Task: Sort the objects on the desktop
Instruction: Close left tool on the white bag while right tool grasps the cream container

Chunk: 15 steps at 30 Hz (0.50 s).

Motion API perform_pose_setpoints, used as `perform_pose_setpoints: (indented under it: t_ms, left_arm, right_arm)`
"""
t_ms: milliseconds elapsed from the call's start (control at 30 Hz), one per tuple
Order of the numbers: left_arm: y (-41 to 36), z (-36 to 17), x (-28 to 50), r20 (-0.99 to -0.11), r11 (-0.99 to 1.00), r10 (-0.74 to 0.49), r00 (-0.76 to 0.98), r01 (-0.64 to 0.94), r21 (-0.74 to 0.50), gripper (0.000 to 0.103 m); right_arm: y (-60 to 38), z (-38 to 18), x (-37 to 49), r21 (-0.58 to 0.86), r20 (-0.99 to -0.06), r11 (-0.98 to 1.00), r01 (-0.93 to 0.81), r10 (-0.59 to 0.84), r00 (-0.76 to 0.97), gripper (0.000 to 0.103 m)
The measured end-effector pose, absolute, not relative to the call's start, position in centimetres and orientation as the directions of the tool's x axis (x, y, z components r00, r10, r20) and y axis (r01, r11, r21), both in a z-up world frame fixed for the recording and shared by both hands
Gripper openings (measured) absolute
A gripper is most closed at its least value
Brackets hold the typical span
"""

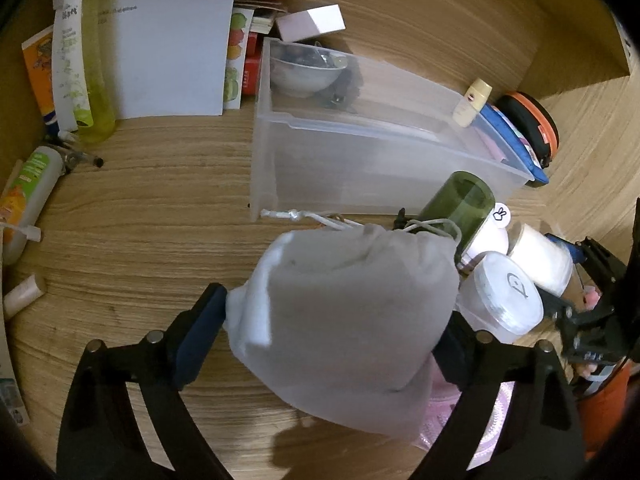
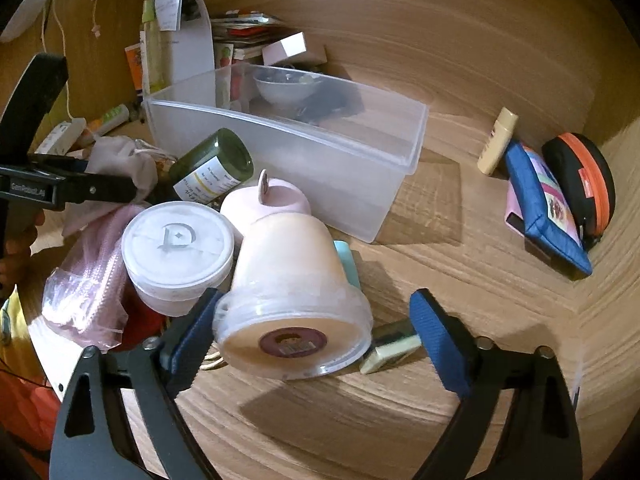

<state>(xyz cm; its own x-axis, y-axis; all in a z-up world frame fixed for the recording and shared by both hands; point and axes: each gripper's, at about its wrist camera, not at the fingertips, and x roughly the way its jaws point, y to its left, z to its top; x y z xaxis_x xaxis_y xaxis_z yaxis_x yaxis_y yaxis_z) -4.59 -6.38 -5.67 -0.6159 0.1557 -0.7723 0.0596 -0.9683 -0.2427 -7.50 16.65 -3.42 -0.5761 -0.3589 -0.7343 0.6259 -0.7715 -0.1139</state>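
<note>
My left gripper (image 1: 332, 328) is shut on a grey drawstring pouch (image 1: 348, 312) and holds it above the wooden desk, in front of the clear plastic bin (image 1: 320, 160). The pouch also shows in the right wrist view (image 2: 120, 160), held by the left gripper's fingers (image 2: 100, 190). My right gripper (image 2: 316, 332) is open around a lying peach-coloured plastic cup (image 2: 292, 292); its left pad touches the cup's rim, the right pad stands apart. A round white lidded tub (image 2: 178, 256) and a dark green bottle (image 2: 216, 168) lie beside the cup.
The bin (image 2: 400, 156) holds a white bowl (image 2: 284, 88). A small cream bottle (image 2: 496, 140), a blue pouch (image 2: 544, 208) and a black-orange case (image 2: 588, 184) stand at the right. Tubes and papers (image 1: 160, 40) crowd the back left. A pink bag (image 2: 88, 280) lies at the left.
</note>
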Motion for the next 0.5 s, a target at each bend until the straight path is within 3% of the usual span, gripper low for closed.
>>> perform_pose_setpoints:
  t_ms: [33,500]
  left_arm:
    - [-6.3,-5.7,-4.6,-0.772,-0.970,0.152,-0.617,0.058,-0.237,0.090]
    - [-5.0,-4.8,-4.1,-0.729,-0.989,0.068,-0.681,0.049,-0.138,0.074]
  right_arm:
    - [16.7,-3.3,-7.6,-0.111,-0.735,-0.771,0.627,-0.360,-0.574,0.067]
    - [17.5,-4.7,-8.8,-0.028,-0.763,-0.794,0.607,-0.375,-0.526,0.066]
